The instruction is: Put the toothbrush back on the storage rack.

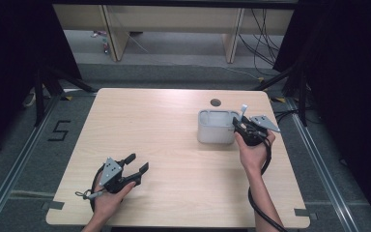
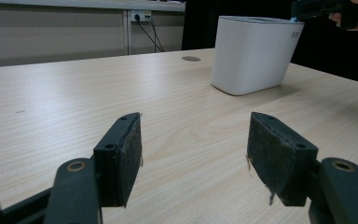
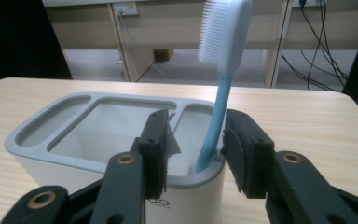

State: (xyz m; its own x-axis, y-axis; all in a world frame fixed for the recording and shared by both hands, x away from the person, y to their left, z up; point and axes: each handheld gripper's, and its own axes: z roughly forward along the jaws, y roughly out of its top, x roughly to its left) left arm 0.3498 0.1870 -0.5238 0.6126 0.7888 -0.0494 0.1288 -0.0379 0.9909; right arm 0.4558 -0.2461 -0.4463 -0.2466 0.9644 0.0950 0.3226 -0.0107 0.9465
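Toothbrush [image 3: 223, 84], pale blue with its white bristle head uppermost, stands nearly upright in the end compartment of the white holder [image 3: 98, 140], leaning against the rim at that end; in the high view the toothbrush [image 1: 243, 110] rises at about three o'clock of the holder [image 1: 216, 126], which sits toward two o'clock on the wooden table [image 1: 174, 145]. The holder's other two compartments, a wide middle one and a narrow far one, appear empty. Right gripper [image 3: 196, 144] has its jaws spread on either side of the handle, the pads not pressing on it, so the brush rests on its own. Judged from this, the step in hand is the release after placing the brush in its slot. The next move calls for drawing the right gripper straight back toward six o'clock without grazing the handle or tipping the holder. Left gripper [image 2: 193, 154] lies idle at about seven o'clock on the table, jaws wide apart with nothing between them, well apart from the holder.
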